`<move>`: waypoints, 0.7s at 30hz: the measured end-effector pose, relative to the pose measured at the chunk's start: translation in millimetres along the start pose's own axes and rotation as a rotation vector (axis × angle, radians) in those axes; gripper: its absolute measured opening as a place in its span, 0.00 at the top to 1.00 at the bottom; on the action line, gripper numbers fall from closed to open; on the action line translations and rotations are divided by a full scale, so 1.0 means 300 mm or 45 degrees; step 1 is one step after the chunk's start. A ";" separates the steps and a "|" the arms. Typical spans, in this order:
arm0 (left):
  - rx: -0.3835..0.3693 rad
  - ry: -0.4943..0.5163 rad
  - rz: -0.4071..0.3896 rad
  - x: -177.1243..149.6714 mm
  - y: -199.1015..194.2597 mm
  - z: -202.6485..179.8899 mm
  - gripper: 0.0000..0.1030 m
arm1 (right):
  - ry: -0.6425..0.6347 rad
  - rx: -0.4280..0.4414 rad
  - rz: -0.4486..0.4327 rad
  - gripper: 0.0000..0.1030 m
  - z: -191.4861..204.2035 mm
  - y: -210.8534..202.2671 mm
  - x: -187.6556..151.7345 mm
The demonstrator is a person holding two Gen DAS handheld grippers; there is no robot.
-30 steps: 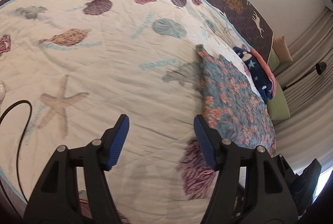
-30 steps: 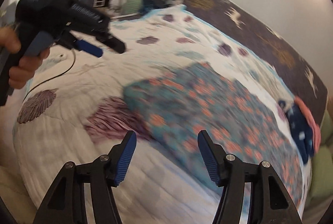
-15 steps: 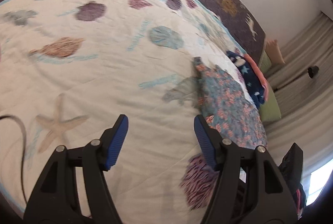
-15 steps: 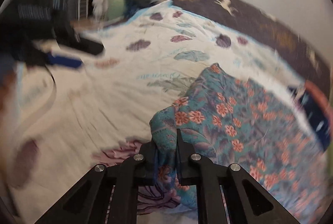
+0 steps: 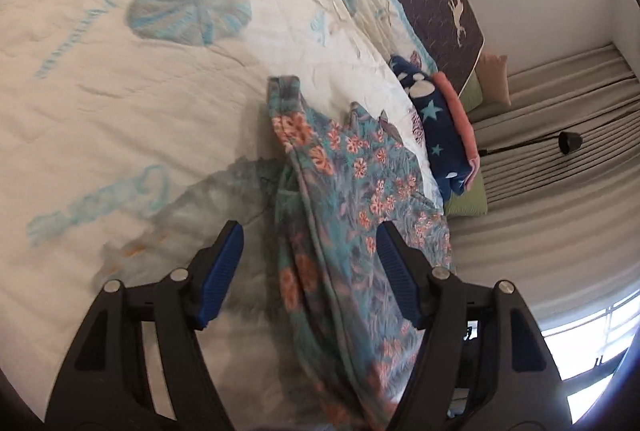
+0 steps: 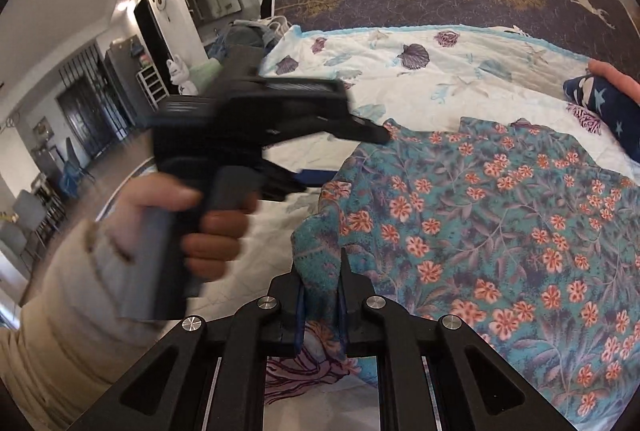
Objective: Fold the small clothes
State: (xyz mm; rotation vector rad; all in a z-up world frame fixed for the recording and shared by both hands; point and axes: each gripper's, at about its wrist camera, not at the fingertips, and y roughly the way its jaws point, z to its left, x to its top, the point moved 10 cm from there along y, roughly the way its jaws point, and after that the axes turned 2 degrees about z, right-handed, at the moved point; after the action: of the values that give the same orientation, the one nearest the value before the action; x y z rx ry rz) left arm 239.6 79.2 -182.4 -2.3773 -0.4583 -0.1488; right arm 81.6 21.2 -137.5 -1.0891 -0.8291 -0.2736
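Right fingers [image 6: 345, 285] pinched tight on near corner of floral garment [image 6: 500, 215] spread on seashell quilt [image 5: 120, 103], left gripper [image 5: 308, 271] half open, jaws just narrowing astride its raised edge without pressing: close low on hem, then lift both corners evenly.

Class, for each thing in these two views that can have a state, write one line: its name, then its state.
Floral garment: spread on the quilt, near corner lifted.
Right tool: shut on the floral garment's corner.
Left tool: jaws apart and just closing, garment edge between them, not pinched.
Navy star garment: folded, lying on a pink one.
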 end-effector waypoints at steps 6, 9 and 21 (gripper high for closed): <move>-0.045 0.053 0.004 0.012 0.005 -0.102 0.88 | 0.044 0.028 -0.042 0.89 -0.034 -0.053 0.019; -0.022 0.102 -0.011 0.013 -0.008 -0.165 0.88 | 0.070 0.055 -0.073 0.89 -0.052 -0.094 0.024; -0.028 0.243 -0.022 -0.020 0.084 -0.492 0.88 | 0.233 0.117 -0.221 0.89 -0.256 -0.305 0.063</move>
State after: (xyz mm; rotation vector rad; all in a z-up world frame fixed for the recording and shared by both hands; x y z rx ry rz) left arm 246.0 -37.9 -89.3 -2.3529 -0.3879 -0.3867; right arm 77.2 -84.2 -78.4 -0.8929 -0.7650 -0.4696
